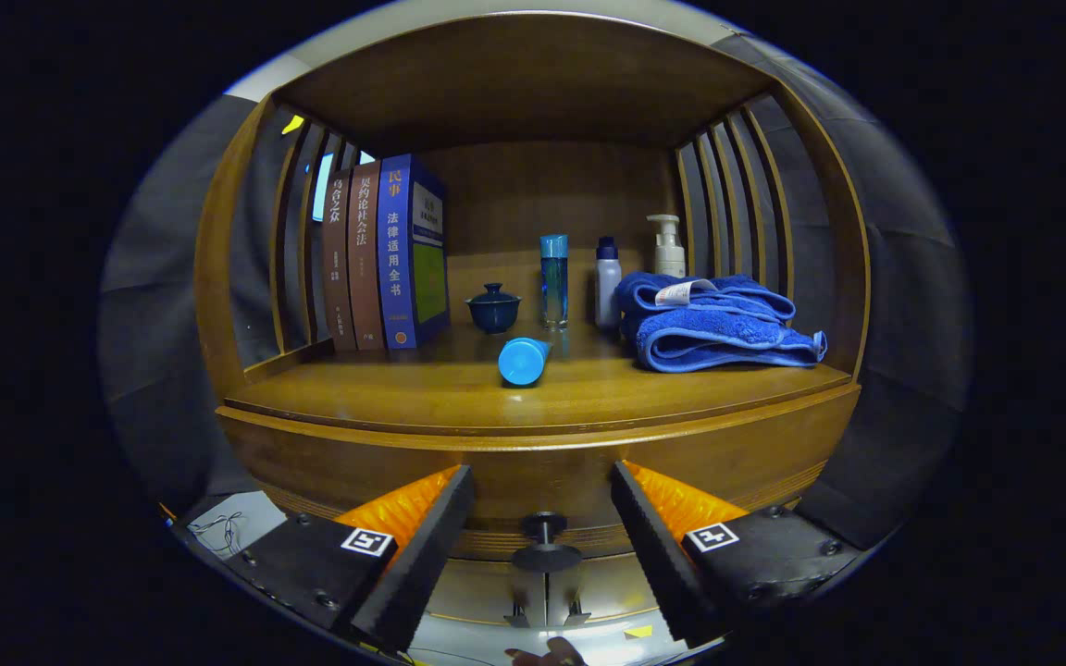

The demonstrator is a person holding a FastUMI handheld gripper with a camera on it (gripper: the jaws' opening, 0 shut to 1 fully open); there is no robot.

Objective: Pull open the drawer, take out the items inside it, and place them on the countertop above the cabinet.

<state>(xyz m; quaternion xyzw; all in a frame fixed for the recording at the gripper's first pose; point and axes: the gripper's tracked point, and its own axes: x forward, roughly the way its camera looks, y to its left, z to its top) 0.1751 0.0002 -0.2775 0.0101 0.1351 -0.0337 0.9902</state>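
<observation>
Gripper (542,504): fingers standing spread apart, gripping nothing, facing the cabinet (533,453) front. Drawer knob (543,546): sitting between the fingertips, at 6 o'clock from the countertop (422,388), untouched; drawer looking closed. On the countertop: capped tube (524,360) lying at centre; books (390,254) standing at 10 o'clock of it; lidded cup (493,308), bottles (553,280) at 12; folded towel (713,322) resting at 2.

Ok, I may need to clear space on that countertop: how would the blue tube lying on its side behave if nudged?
The blue tube looks round and lies on its side on the smooth countertop, so a sideways nudge would probably roll it. It seems small and plastic, likely light and not fragile. The gripper is open, its fingers flanking the drawer knob below.
</observation>
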